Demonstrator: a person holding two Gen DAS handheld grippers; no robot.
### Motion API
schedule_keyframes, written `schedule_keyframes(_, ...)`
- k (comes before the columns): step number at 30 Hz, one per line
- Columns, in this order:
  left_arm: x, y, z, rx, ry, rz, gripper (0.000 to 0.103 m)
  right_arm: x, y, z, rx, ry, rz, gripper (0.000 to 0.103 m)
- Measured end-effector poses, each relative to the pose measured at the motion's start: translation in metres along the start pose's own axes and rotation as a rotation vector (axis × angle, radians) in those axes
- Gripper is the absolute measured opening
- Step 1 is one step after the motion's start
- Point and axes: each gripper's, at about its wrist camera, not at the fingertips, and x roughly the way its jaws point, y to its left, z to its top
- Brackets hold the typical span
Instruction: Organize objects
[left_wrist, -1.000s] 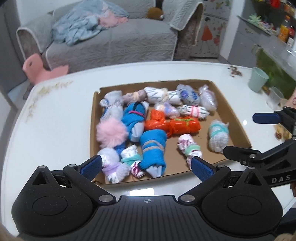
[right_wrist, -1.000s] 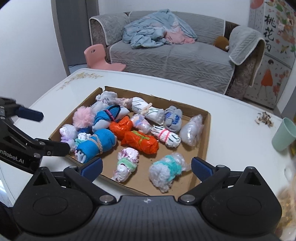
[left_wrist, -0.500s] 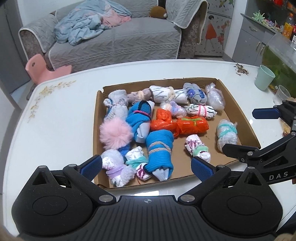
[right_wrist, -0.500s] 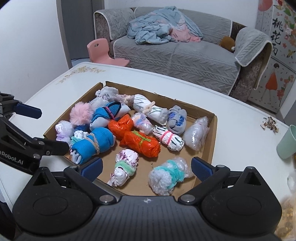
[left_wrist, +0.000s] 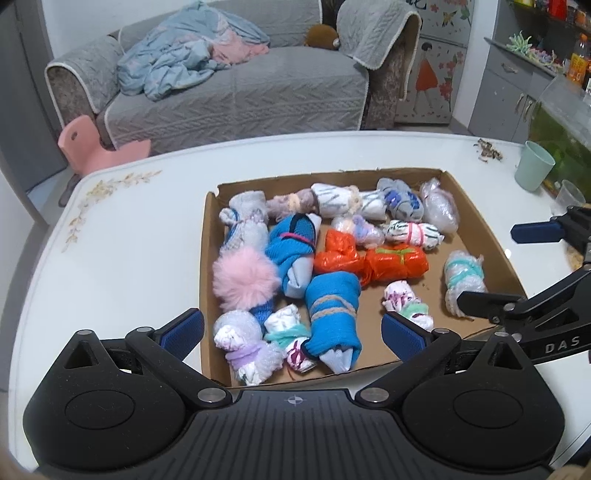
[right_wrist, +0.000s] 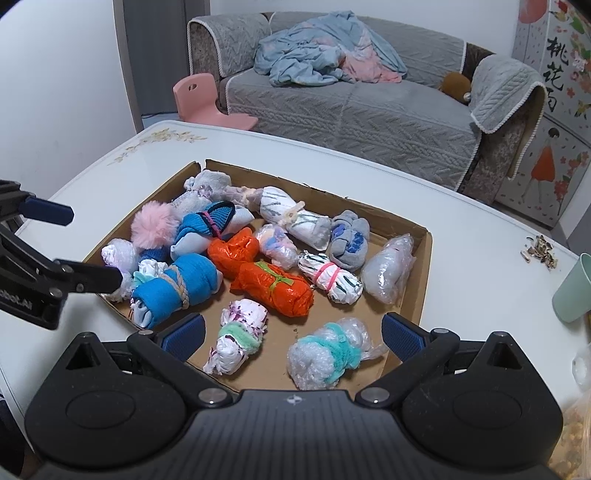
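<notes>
A shallow cardboard tray (left_wrist: 480, 236) (right_wrist: 421, 291) on the white table holds several tied bundles: a blue roll (left_wrist: 332, 310) (right_wrist: 177, 288), two orange ones (left_wrist: 395, 264) (right_wrist: 275, 288), a pink pom-pom (left_wrist: 243, 282) (right_wrist: 155, 225), white and clear plastic-wrapped ones. My left gripper (left_wrist: 291, 334) is open and empty above the tray's near edge. My right gripper (right_wrist: 291, 332) is open and empty above the tray's right near corner; it also shows in the left wrist view (left_wrist: 498, 266).
A green cup (left_wrist: 533, 171) (right_wrist: 572, 291) and a clear cup (left_wrist: 570, 197) stand at the table's right side, with scattered husks (right_wrist: 541, 253) nearby. A grey sofa (left_wrist: 236, 96) and a pink child's chair (left_wrist: 96, 147) lie beyond the table.
Both grippers have drawn back and risen a little from the tray, so it sits farther away in both views. The bundles have not moved.
</notes>
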Motion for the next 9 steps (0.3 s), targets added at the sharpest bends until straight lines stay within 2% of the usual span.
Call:
schedule_keyframes(4, -0.0076, 0.0005, 0.0006, 0.005, -0.036, -0.015, 0.101, 0.0012, -0.0018, 0.0002, -0.001, 0.005, 0.0, 0.102)
schedule_keyframes(6, -0.0105, -0.0005, 0.001, 0.013, -0.058, 0.012, 0.101, 0.0005, -0.0021, 0.0007, -0.001, 0.0, 0.004, 0.102)
schedule_keyframes(9, -0.0099, 0.0024, 0.005, -0.002, -0.063, 0.007, 0.101, 0.0004, -0.0027, 0.0012, 0.0, -0.004, 0.007, 0.102)
